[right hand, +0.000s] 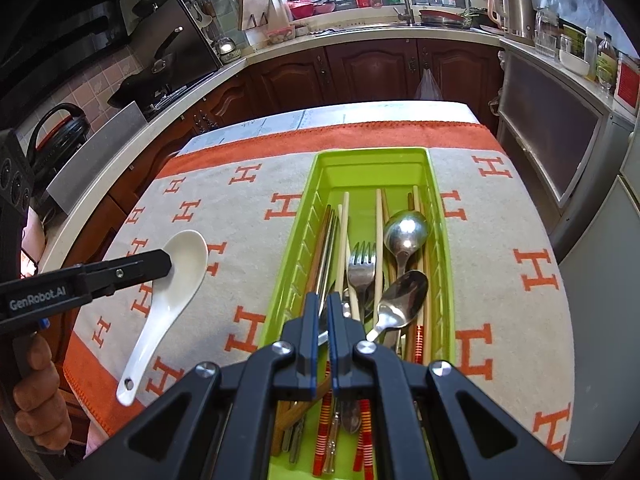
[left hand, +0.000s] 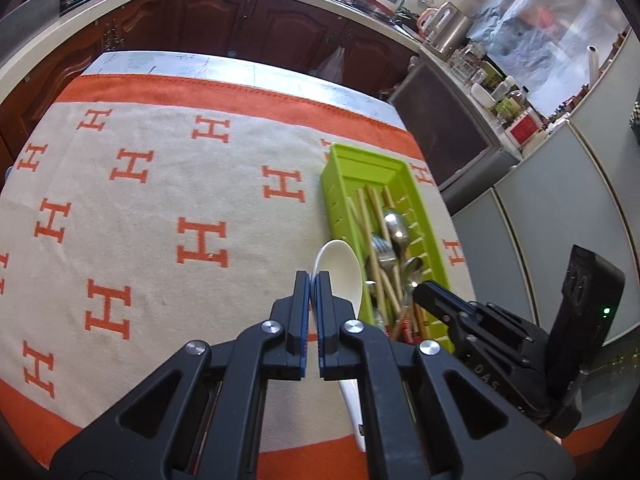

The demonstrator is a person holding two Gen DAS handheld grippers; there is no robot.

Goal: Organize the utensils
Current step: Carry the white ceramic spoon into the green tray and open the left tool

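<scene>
"GenRobot.AI" is printed on the left tongs [right hand: 168,266], which tilt downward, pinched shut on the white spoon's [right hand: 176,276] bowl rim beside the green tray [right hand: 440,216]. The right tongs [right hand: 323,304] sit closed and empty over the cutlery. Orange "H" letters cover the desk cloth [left hand: 160,200].

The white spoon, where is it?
The white soup spoon is pinched at its bowl edge by the left gripper, over the towel, left of the green utensil tray.
</scene>
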